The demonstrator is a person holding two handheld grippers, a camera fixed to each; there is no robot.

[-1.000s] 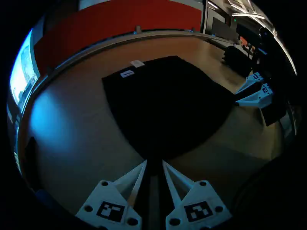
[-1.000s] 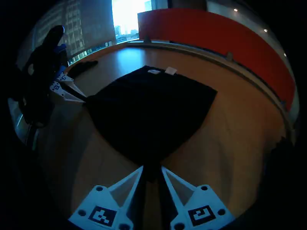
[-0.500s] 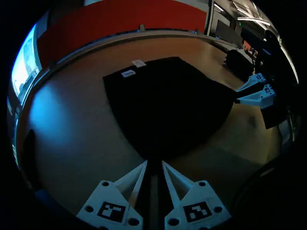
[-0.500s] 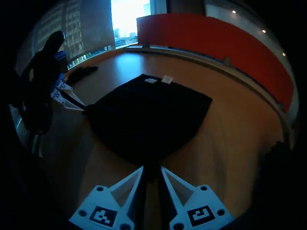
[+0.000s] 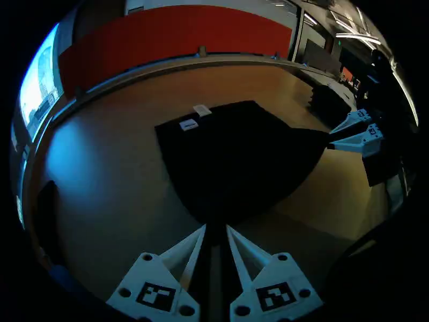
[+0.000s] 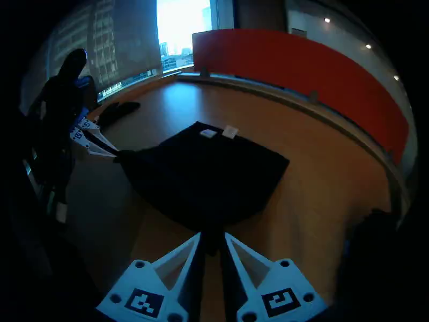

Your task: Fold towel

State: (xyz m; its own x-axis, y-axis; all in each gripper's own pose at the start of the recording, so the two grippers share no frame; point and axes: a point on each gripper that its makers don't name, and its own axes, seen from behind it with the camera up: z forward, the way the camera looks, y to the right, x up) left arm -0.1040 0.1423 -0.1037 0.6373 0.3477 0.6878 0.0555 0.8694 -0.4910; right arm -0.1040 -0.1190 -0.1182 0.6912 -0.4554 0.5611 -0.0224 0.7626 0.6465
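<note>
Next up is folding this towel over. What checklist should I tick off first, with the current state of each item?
1. Left gripper shut on a near corner of the towel: ok.
2. Right gripper shut on the other near corner: ok.
3. Far corner with white tags lying on the table: ok.
4. Towel surface free of wrinkles: cannot tell, too dark.
5. Dark object apart from the towel: ok.

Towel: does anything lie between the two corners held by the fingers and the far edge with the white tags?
Nothing visible does. The towel is bare from the left gripper and right gripper to the white tags. A dark object rests on the table off to the side, clear of the towel.
</note>
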